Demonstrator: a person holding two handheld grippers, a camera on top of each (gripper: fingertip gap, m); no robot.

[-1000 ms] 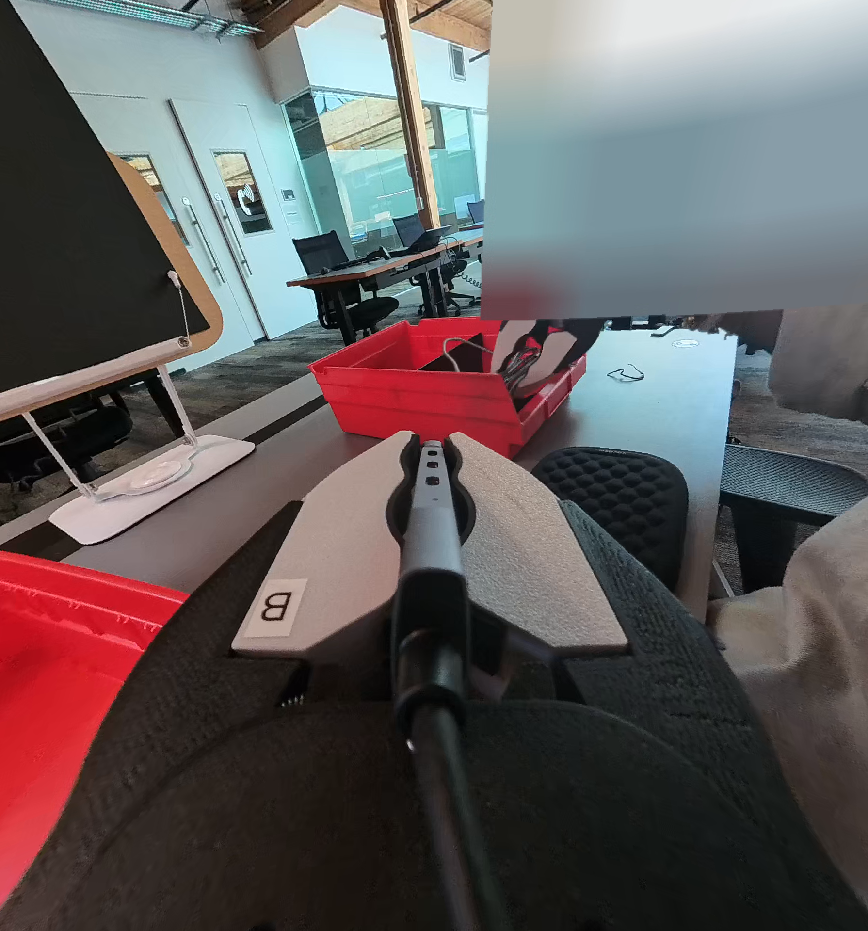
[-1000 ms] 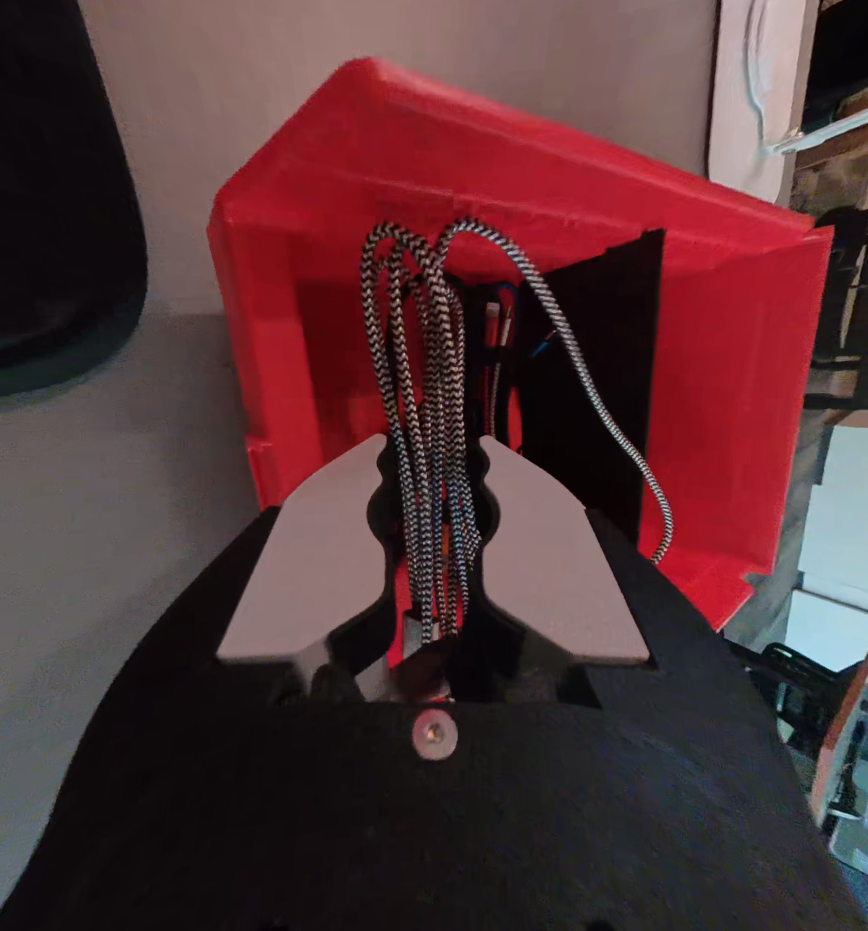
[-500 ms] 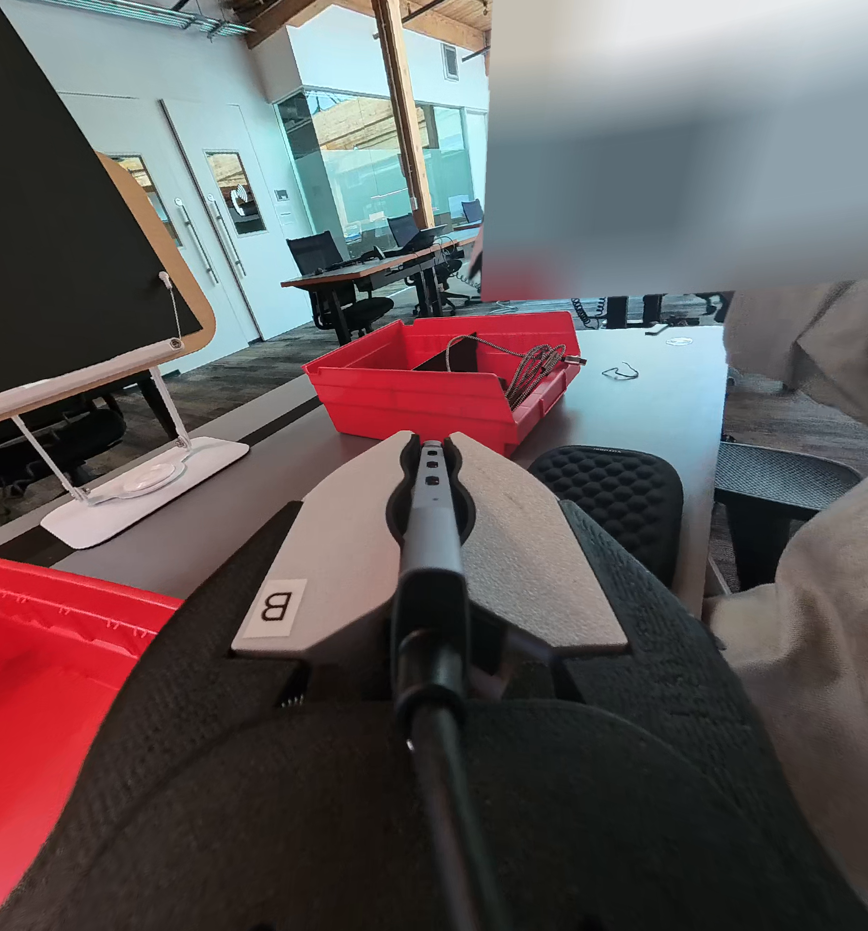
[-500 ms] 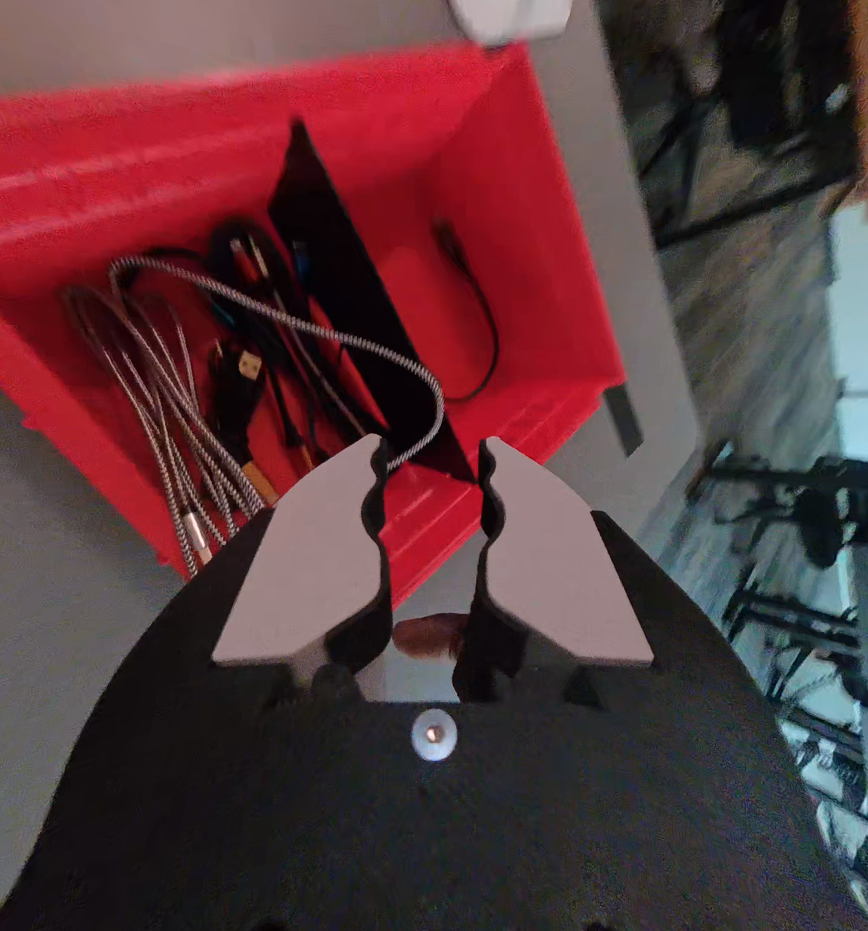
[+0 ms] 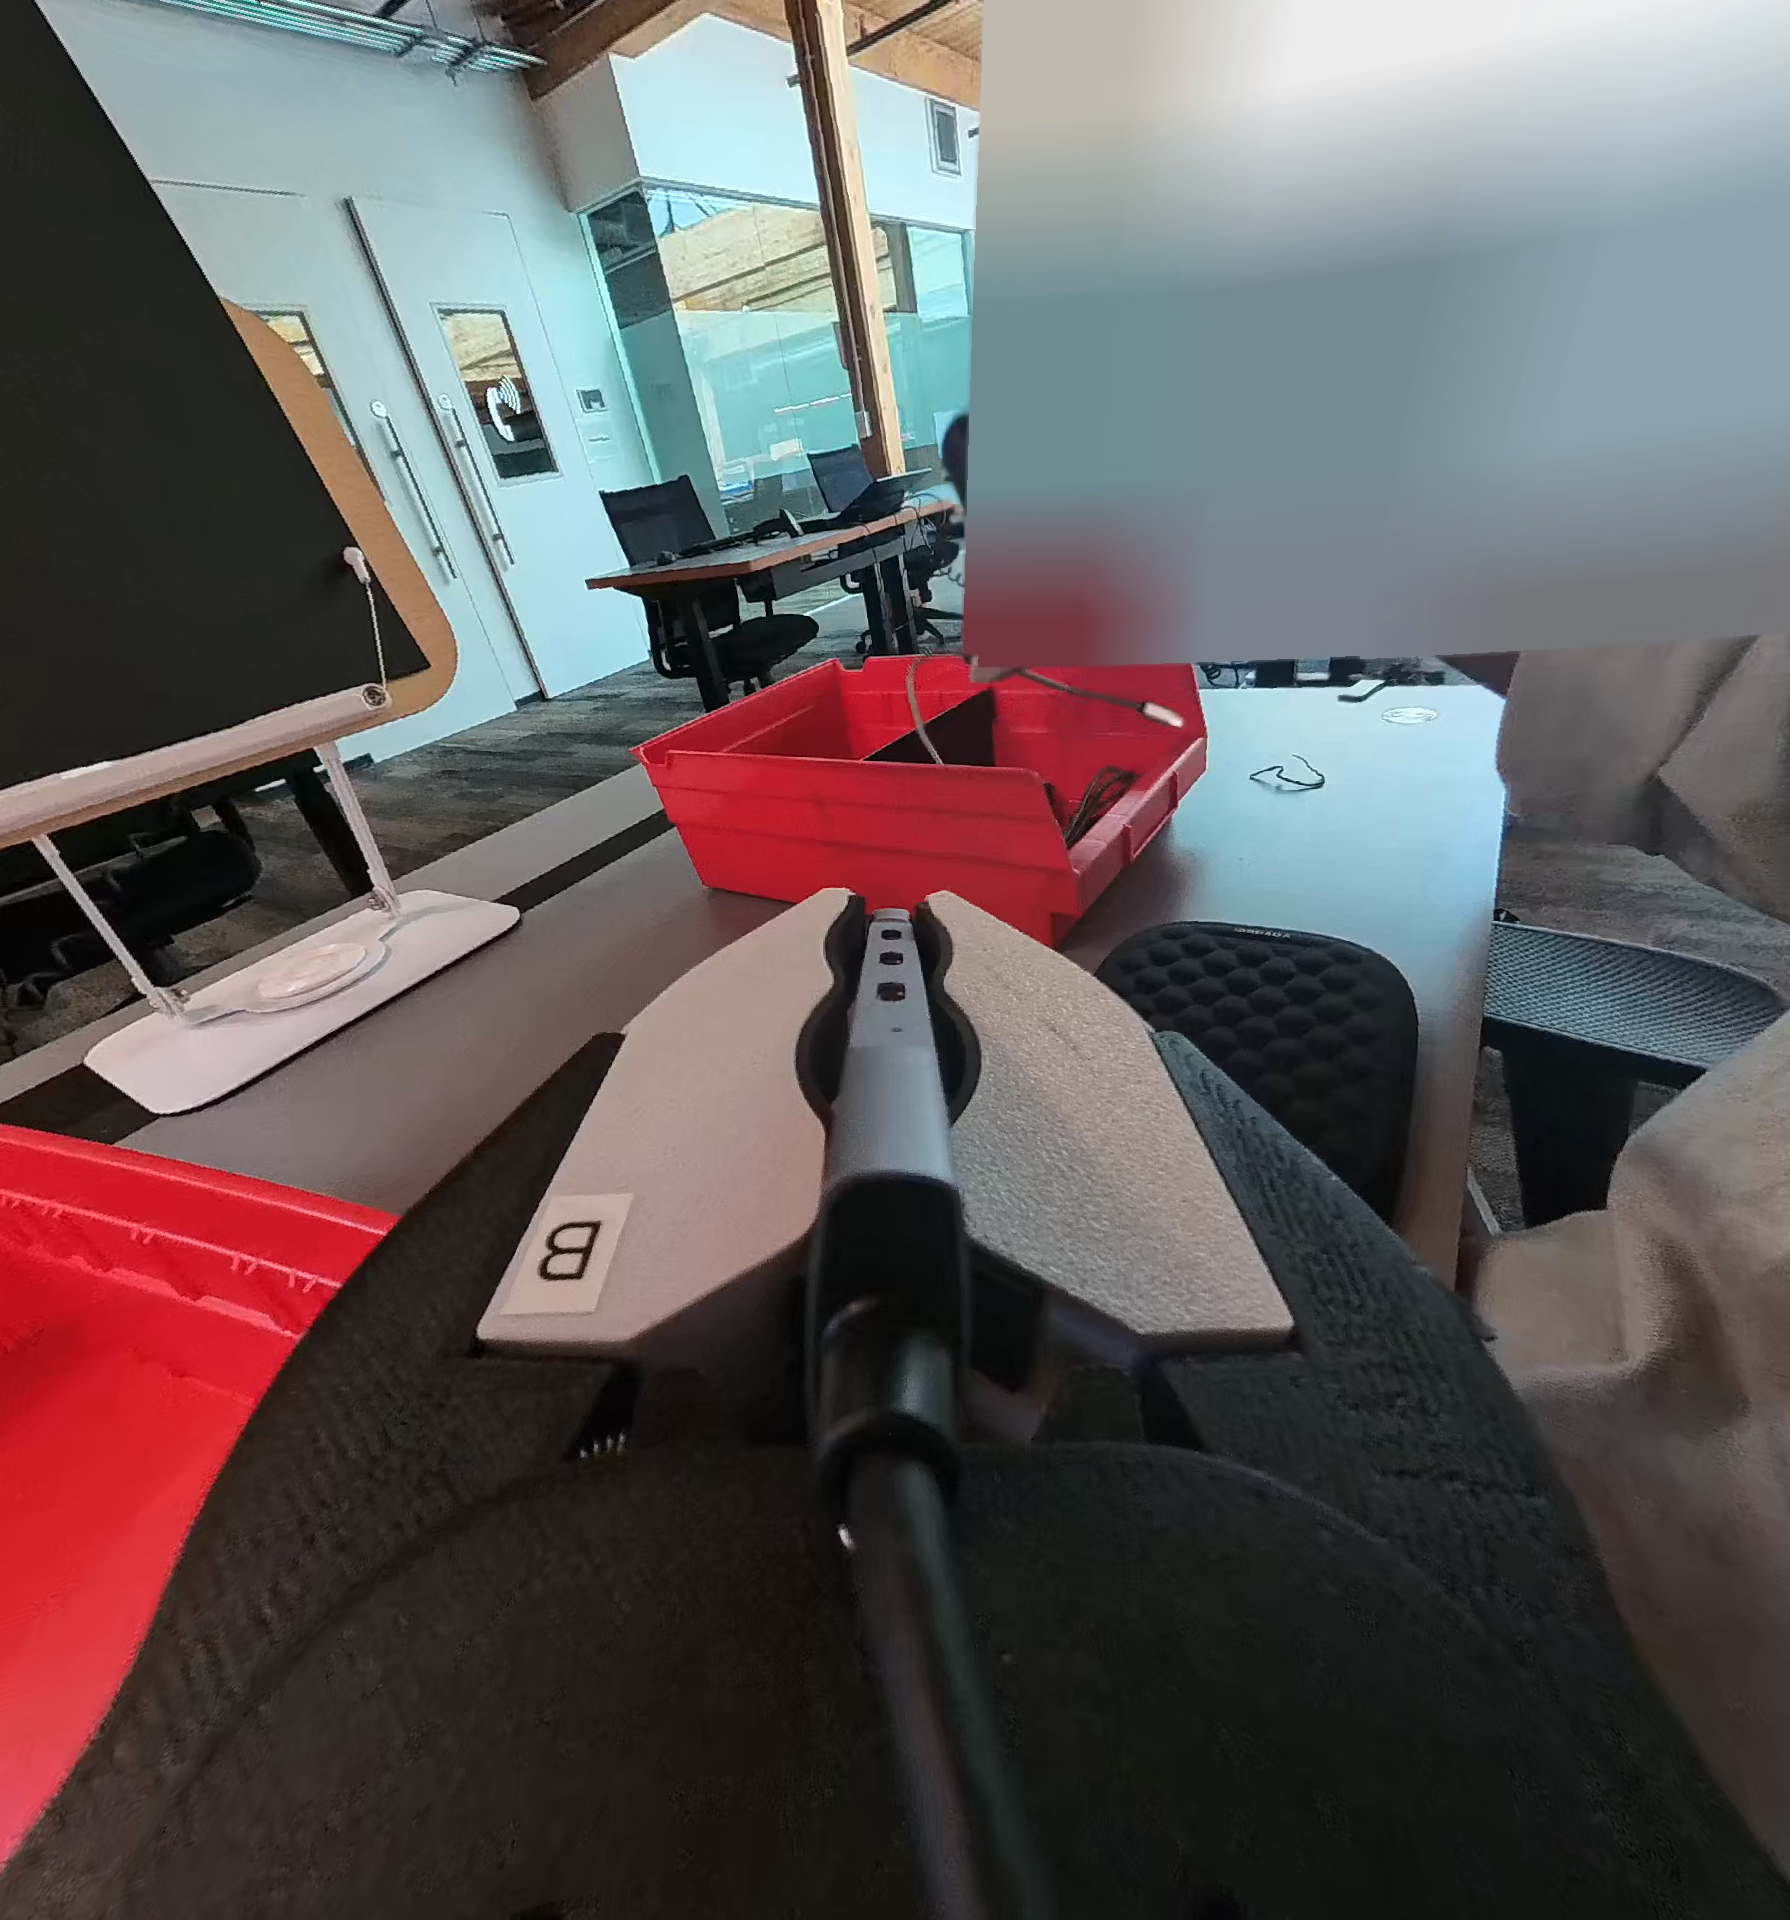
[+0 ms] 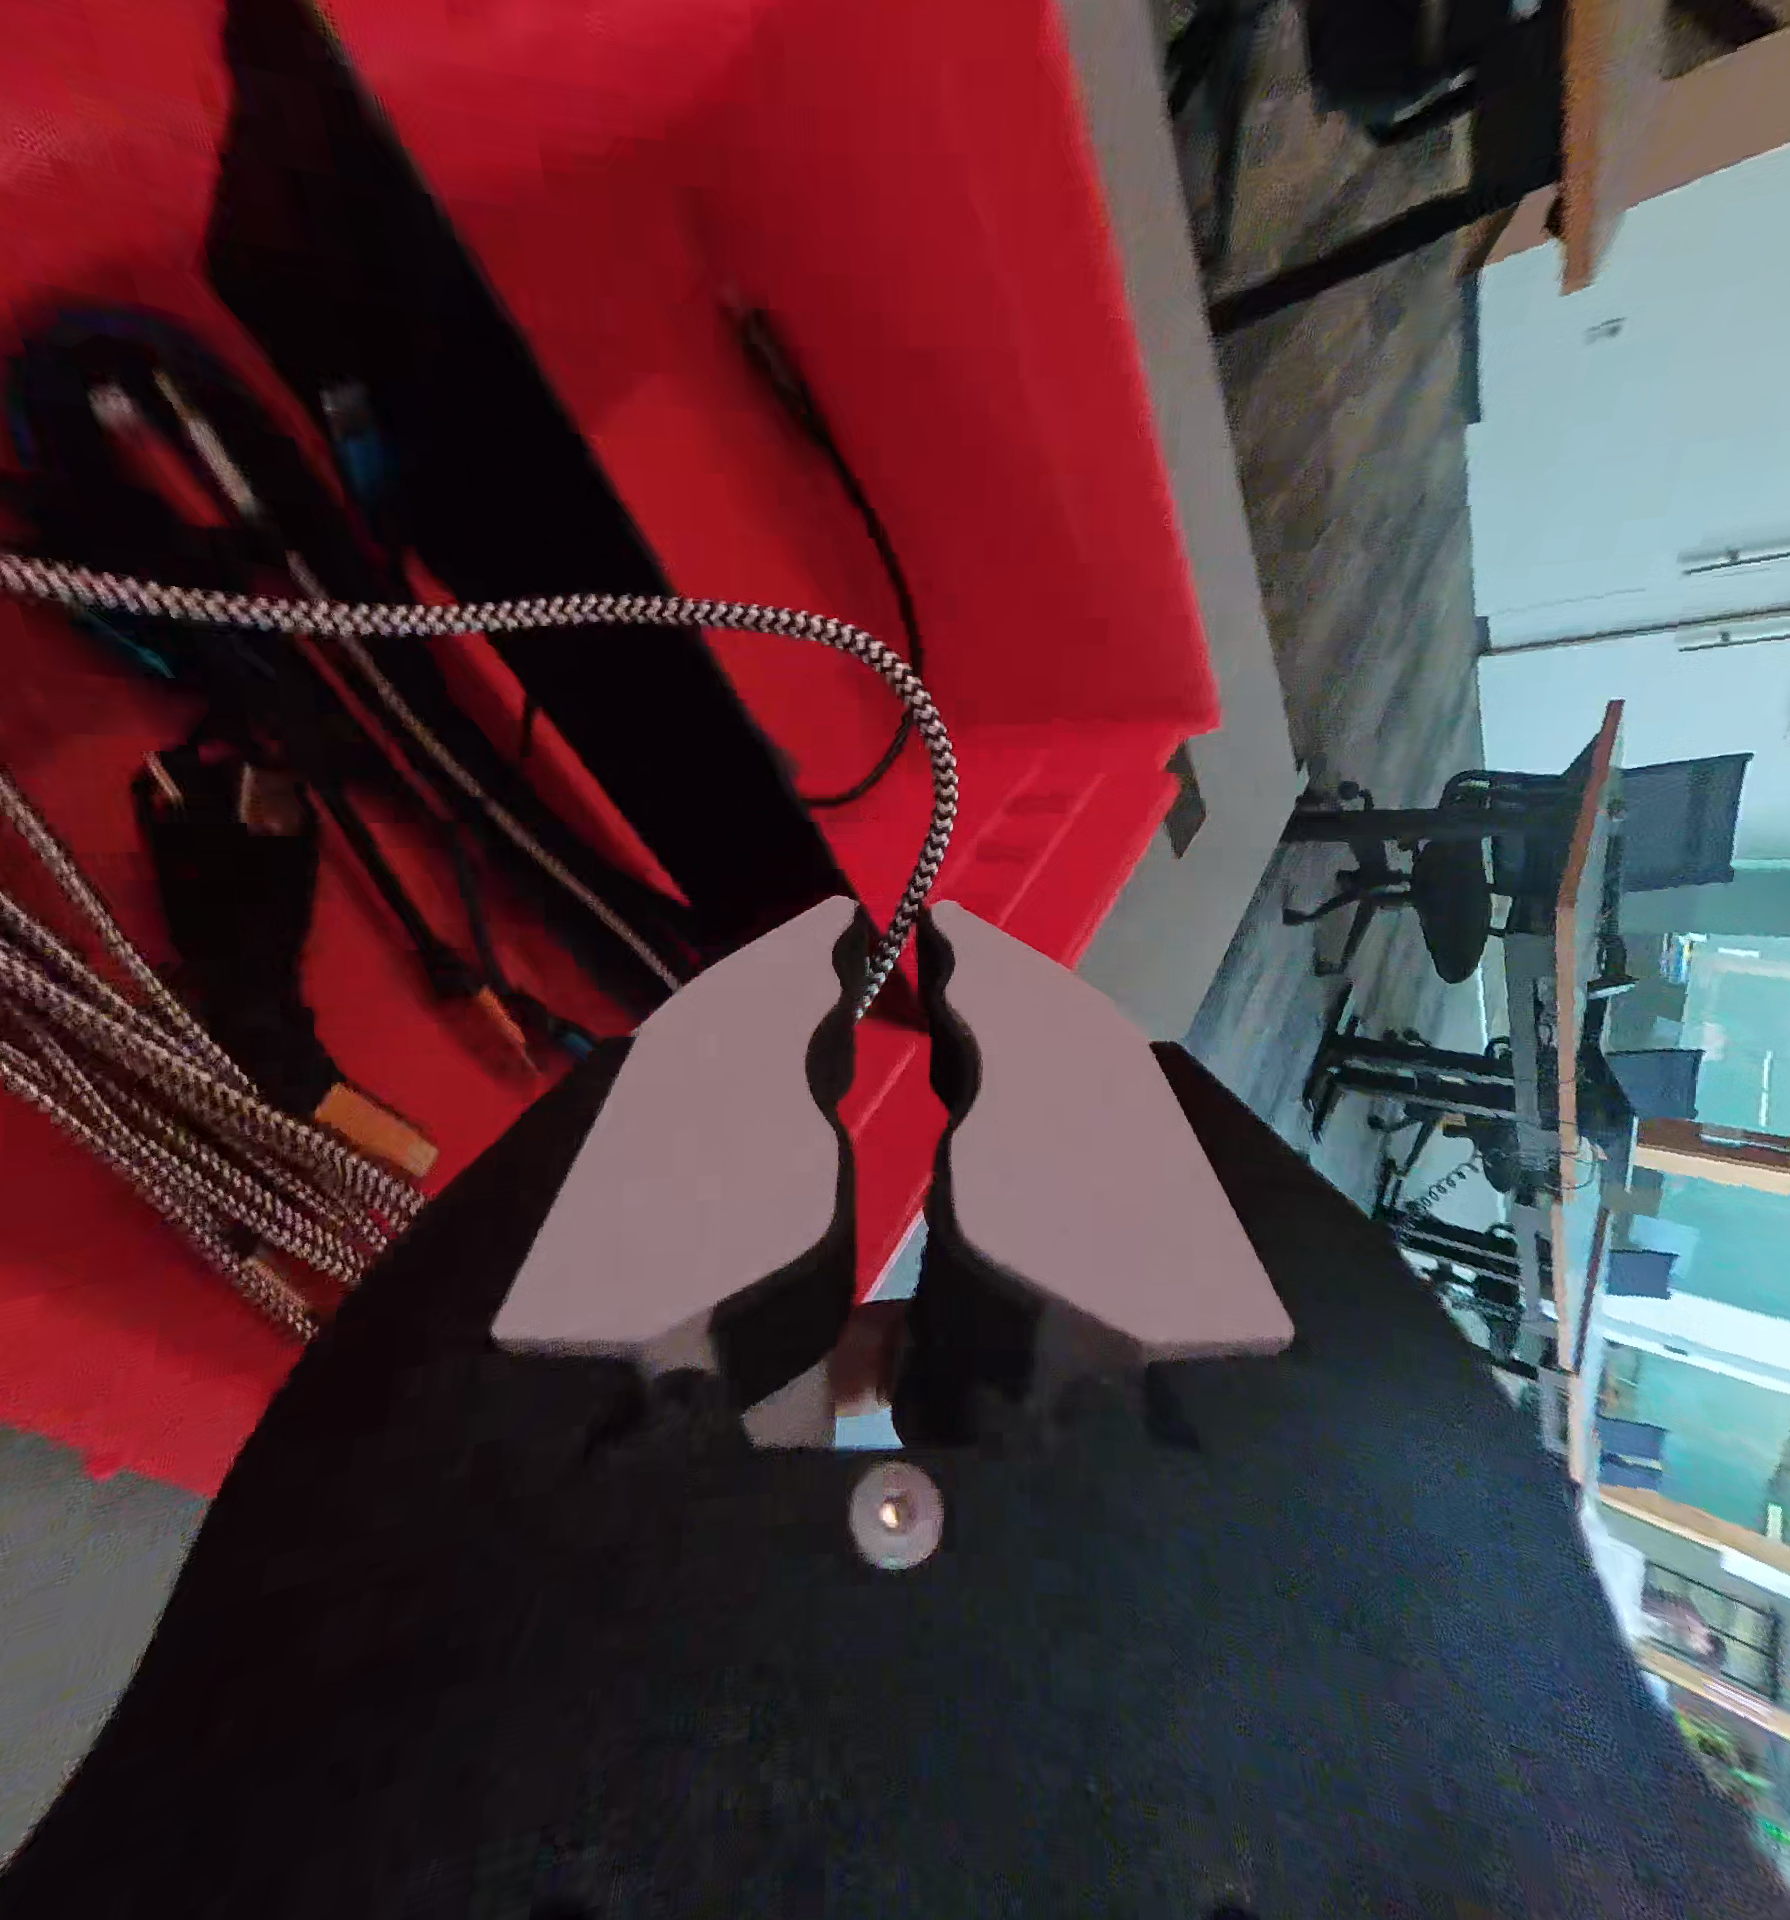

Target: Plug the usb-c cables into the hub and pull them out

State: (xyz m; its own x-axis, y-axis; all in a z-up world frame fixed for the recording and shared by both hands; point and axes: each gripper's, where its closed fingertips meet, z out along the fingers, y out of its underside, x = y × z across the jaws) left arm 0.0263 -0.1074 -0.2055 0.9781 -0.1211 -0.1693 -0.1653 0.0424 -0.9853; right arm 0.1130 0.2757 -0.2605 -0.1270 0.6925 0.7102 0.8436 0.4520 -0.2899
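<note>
Grey hub (image 5: 889, 1049) clamped in your left gripper (image 5: 888, 914), braided cable (image 6: 662, 623) pinched in your right gripper (image 6: 888, 920).

You are gripping the hub lengthwise between closed fingers, ports facing up, above the dark table (image 5: 1369, 831) short of the red bin (image 5: 912, 821). Your right gripper is hovering over that bin (image 6: 974, 364), squeezing the black-and-white cable near its tips, the cable arching back across the black divider (image 6: 434, 436) toward more cables (image 6: 143, 1049) lying inside.
</note>
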